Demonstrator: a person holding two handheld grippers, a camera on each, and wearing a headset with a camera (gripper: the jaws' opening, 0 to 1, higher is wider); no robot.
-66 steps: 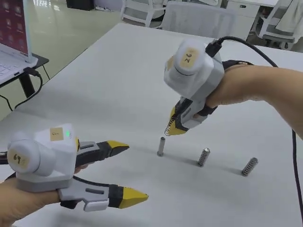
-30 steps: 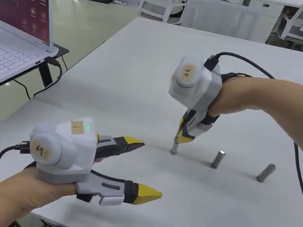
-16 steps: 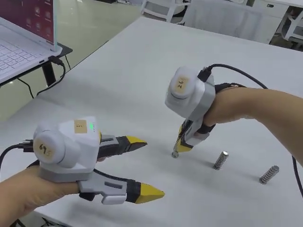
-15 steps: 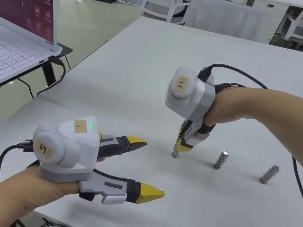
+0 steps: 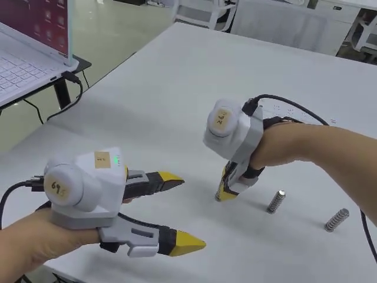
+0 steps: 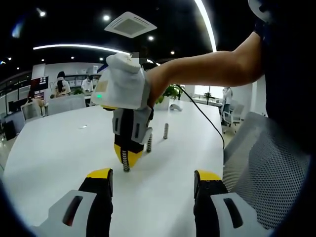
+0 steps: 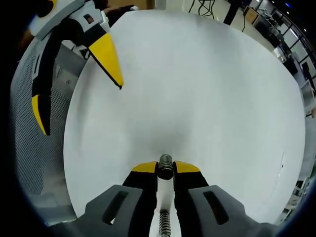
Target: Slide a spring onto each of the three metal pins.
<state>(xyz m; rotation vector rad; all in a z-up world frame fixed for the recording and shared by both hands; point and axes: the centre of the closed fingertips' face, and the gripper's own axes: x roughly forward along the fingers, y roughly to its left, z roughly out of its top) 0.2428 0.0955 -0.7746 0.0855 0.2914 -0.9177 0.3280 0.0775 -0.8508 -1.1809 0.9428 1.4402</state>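
Note:
My right gripper [image 5: 226, 194] points down at the white table [image 5: 153, 88], shut on a steel spring [image 7: 166, 162]. In the left gripper view that spring [image 6: 126, 160] hangs from the right gripper's yellow tips [image 6: 126, 151] down to the tabletop; a pin inside it cannot be made out. To its right stand two pins wearing springs, the middle one [image 5: 275, 201] and the right one [image 5: 333, 220]. My left gripper [image 5: 187, 210] hovers open at the near left, holding nothing, its jaws aimed at the right gripper.
A laptop [image 5: 23, 53] sits on a side stand at the far left, with cables below it. The right gripper's black cable [image 5: 294, 109] arcs over the person's forearm. Chairs [image 5: 200, 9] stand beyond the table's far edge.
The right gripper has come down with the spring onto the leftmost pin, which is now hidden under its tips. The left gripper has stayed open at the near left.

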